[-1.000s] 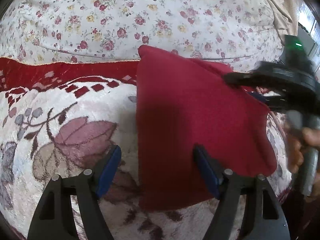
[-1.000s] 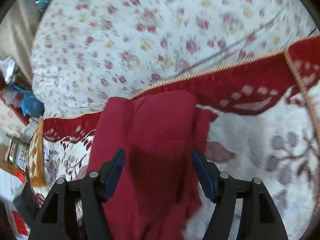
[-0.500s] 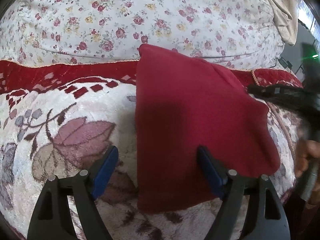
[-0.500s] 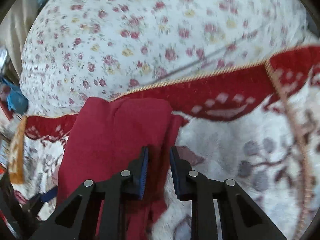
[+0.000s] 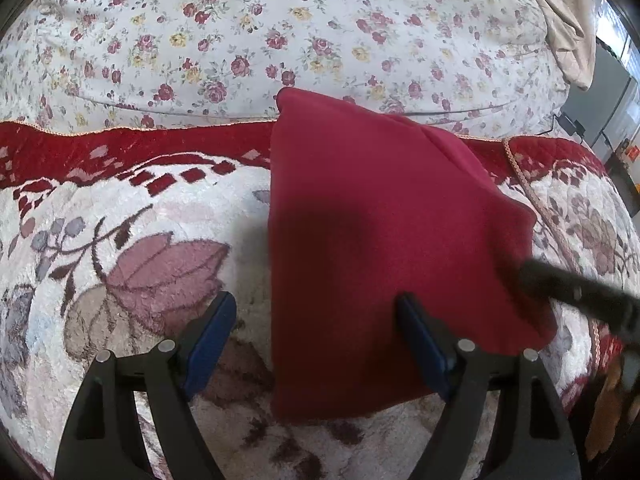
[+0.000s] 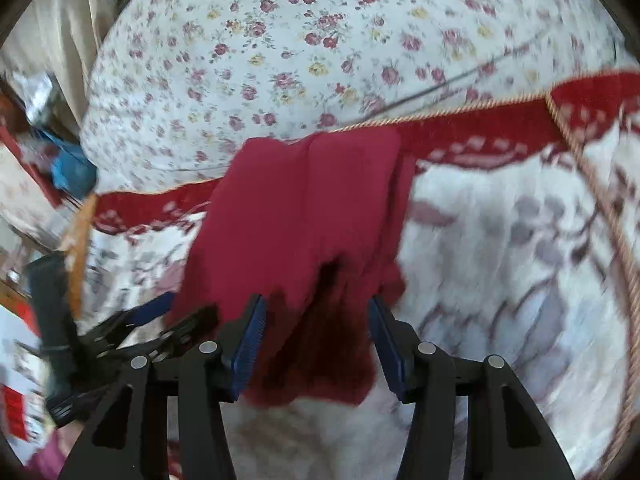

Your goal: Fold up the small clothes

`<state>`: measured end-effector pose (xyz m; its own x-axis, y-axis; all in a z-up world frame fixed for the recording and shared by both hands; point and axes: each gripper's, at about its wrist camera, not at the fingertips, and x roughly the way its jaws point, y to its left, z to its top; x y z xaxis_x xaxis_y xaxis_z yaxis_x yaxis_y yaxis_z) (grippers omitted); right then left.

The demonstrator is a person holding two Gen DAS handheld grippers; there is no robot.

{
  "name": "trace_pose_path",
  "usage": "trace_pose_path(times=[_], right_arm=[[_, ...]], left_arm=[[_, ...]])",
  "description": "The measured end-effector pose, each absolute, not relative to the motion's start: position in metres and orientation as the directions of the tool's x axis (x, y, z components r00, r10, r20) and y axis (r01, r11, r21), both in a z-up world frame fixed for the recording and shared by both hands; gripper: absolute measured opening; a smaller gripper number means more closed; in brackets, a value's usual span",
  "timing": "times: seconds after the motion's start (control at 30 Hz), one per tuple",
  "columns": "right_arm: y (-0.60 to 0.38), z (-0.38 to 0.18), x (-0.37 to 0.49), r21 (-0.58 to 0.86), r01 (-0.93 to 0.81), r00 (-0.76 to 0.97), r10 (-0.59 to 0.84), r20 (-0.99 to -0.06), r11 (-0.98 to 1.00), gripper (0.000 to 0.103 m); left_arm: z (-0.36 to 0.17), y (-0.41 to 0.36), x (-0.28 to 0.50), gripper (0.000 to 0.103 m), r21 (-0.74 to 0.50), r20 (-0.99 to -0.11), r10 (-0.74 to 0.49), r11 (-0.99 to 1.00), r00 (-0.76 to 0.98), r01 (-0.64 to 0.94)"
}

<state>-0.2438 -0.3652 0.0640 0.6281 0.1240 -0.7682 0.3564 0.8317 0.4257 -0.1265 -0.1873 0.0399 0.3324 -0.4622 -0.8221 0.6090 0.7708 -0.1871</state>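
Note:
A dark red cloth (image 5: 380,220), folded to a rough rectangle, lies flat on the patterned rug (image 5: 140,260). My left gripper (image 5: 316,344) hangs open over its near left edge, with one pad above the cloth and the other above the rug. At the cloth's right corner, one blurred black finger (image 5: 580,296) of the right gripper reaches in. In the right wrist view, the right gripper (image 6: 316,344) straddles the near end of the cloth (image 6: 304,208); its jaws are opening and the pads are not pressing on it. The left gripper (image 6: 172,316) shows blurred at lower left.
A white sheet with small roses (image 5: 280,20) covers the bed behind the rug's red border (image 5: 120,148). Beige fabric (image 5: 568,20) hangs at the far right. Blue and red clutter (image 6: 68,168) sits beyond the rug's corner. A person's hand (image 5: 608,408) shows at the lower right.
The right gripper closed to a narrow gap, then spread again, while sliding along the cloth's right side toward its near corner. The left gripper and the cloth stayed put.

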Motion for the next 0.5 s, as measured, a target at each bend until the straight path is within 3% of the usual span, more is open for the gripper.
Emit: trace_pose_path(times=[0.07,0.1,0.13,0.17,0.4,0.5], right_arm=[[-0.357,0.058,-0.236,0.416,0.329,0.622,0.137,-0.771,0.848,0.057],[-0.353,0.056,-0.233,0.395,0.314,0.616,0.132,-0.777,0.863,0.051],[-0.348,0.053,-0.228,0.356,0.3,0.6,0.115,-0.792,0.885,0.024],[-0.345,0.051,-0.227,0.31,0.3,0.577,0.087,-0.812,0.902,0.017],[-0.356,0.051,-0.241,0.274,0.322,0.546,0.059,-0.836,0.906,0.013],[-0.351,0.065,-0.244,0.275,0.31,0.567,0.055,-0.822,0.91,0.024]], left_arm=[[0.04,-0.189,-0.127,0.082,-0.187,-0.822,-0.462,0.771,0.333,0.609],[0.041,-0.189,-0.129,0.082,-0.184,-0.821,-0.463,0.769,0.335,0.613],[0.043,-0.189,-0.13,0.082,-0.179,-0.819,-0.464,0.765,0.336,0.618],[0.044,-0.189,-0.132,0.082,-0.177,-0.819,-0.466,0.761,0.336,0.624],[0.044,-0.187,-0.134,0.089,-0.16,-0.82,-0.456,0.762,0.346,0.627],[0.042,-0.187,-0.133,0.089,-0.165,-0.82,-0.456,0.767,0.347,0.62]])
